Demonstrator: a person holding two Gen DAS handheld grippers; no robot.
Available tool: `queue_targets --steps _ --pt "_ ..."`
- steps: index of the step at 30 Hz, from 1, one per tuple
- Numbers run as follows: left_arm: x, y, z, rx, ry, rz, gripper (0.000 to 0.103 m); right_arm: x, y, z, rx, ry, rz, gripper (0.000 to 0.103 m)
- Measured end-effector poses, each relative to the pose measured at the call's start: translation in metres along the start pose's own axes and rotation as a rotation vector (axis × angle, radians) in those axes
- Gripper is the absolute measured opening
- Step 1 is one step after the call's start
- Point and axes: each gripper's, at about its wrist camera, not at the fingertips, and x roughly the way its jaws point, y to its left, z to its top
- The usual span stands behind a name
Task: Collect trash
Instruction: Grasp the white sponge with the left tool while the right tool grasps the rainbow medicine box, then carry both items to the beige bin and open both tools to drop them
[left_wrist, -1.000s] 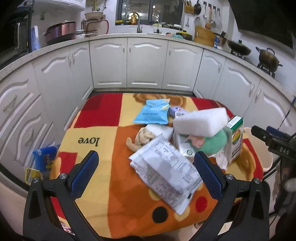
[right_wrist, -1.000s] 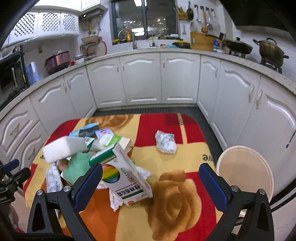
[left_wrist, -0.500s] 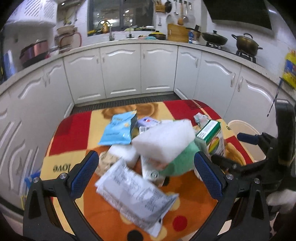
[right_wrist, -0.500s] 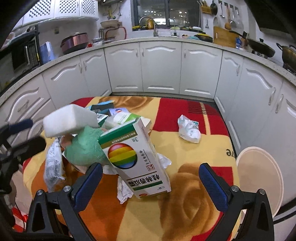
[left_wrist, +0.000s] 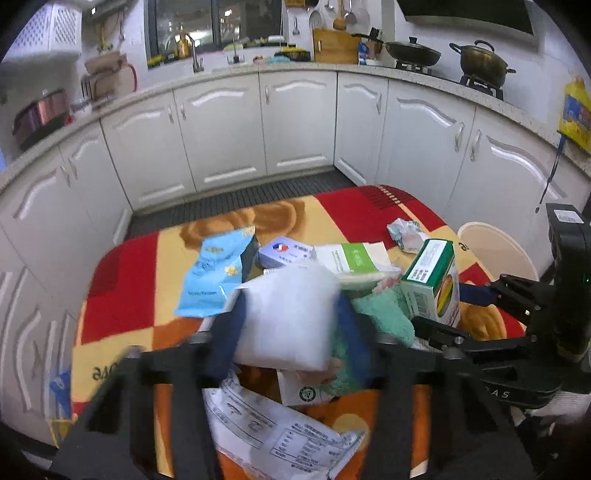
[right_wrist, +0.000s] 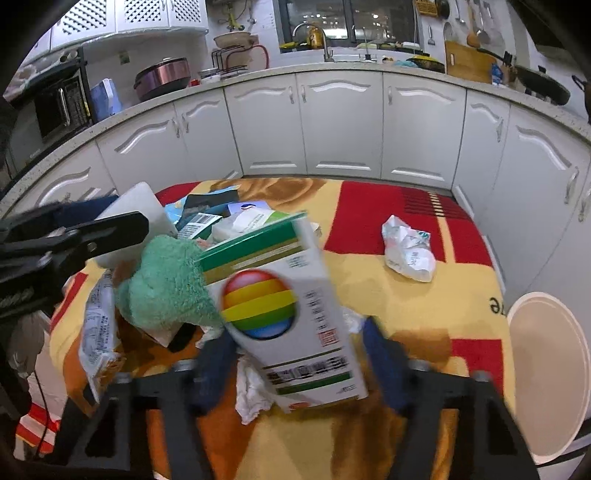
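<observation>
Left gripper (left_wrist: 288, 328) fingers pinch white foam block (left_wrist: 286, 317); right gripper (right_wrist: 299, 362) fingers flank rainbow carton (right_wrist: 291, 317) (contact unclear).

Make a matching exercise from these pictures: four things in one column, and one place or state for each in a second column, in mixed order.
Things:
1. foam block
2. rainbow box
3. crumpled wrapper
4. bin

Places or states:
a. alone on the red and yellow cloth
b. between the left gripper's fingers
c. beside the table, at the right
d. between the right gripper's fingers

Pairs: 1-b, 2-d, 3-a, 4-c
</observation>
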Motion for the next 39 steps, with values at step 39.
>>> queue_targets --steps 39 --pt "0.001 -0.173 0.082 0.033 0.035 -0.525 0.032 -0.118 -0.176 -0.038 0.348 -0.153 -0.311 0.052"
